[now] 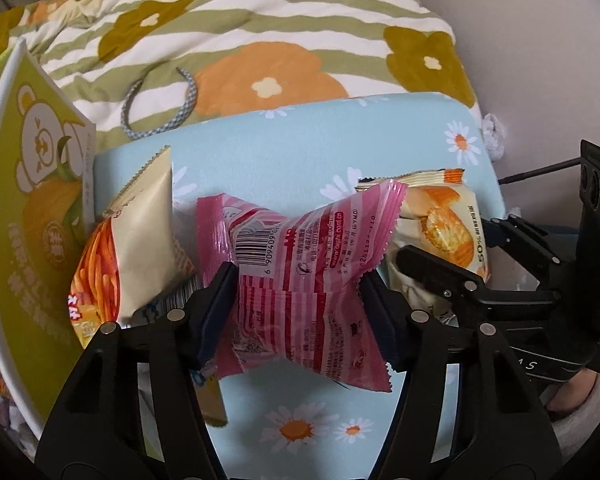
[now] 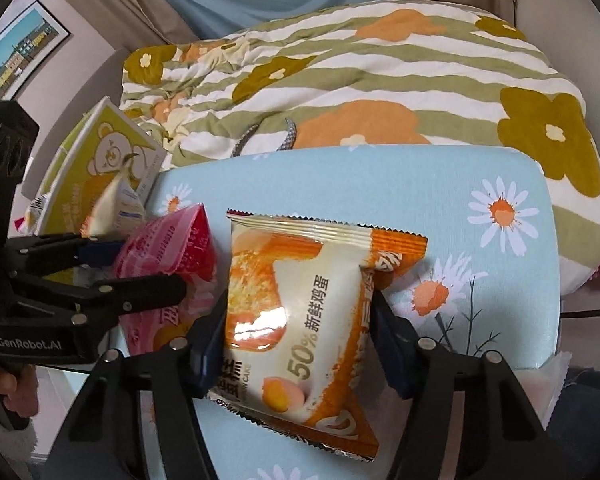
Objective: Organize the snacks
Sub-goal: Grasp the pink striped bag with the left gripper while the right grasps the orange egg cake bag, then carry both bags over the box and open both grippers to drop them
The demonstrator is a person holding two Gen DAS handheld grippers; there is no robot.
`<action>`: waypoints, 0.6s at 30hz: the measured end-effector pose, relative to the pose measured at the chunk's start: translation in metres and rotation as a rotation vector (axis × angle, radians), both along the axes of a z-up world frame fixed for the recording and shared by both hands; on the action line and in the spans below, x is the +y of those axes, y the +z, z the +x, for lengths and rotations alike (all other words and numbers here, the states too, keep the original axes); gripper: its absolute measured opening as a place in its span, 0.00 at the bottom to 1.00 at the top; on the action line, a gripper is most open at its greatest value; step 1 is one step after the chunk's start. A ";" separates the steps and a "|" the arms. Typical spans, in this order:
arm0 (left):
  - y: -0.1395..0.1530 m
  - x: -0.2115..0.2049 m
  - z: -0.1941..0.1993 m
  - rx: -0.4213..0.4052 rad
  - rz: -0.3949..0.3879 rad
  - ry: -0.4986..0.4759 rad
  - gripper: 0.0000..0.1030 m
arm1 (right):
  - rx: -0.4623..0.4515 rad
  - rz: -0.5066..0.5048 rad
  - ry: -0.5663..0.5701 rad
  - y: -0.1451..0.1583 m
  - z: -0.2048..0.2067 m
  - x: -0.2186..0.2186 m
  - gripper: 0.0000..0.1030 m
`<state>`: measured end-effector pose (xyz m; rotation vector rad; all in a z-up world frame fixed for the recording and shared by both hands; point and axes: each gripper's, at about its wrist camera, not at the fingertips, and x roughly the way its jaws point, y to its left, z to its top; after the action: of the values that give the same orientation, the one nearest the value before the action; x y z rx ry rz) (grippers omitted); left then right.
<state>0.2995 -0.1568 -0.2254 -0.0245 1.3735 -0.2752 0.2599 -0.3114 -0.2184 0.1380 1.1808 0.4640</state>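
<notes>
My left gripper (image 1: 298,280) is shut on a pink striped snack packet (image 1: 300,280), squeezing its middle above the blue daisy-print cushion (image 1: 260,148). My right gripper (image 2: 298,312) is shut on a cream and orange egg cake packet (image 2: 300,320), also seen to the right in the left wrist view (image 1: 444,220). The pink packet (image 2: 168,248) and the left gripper (image 2: 140,268) show at the left of the right wrist view. A cream and orange snack-stick bag (image 1: 136,248) leans against a green and white bear-print box (image 1: 32,208) at the left.
A striped flower-print quilt (image 1: 260,32) lies behind the cushion, with a grey hair band (image 1: 160,112) on it. The bear-print box (image 2: 100,168) stands at the cushion's left edge. A framed picture (image 2: 16,56) hangs on the wall at the far left.
</notes>
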 end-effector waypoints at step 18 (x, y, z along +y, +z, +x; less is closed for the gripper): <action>0.087 -0.014 -0.026 -0.165 -0.167 -0.025 0.59 | -0.113 0.015 -0.119 0.085 -0.034 -0.029 0.58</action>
<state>0.2733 -0.1704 -0.1383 -0.1212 1.1850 -0.4039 0.2259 -0.3407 -0.1333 0.1916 1.0524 0.3711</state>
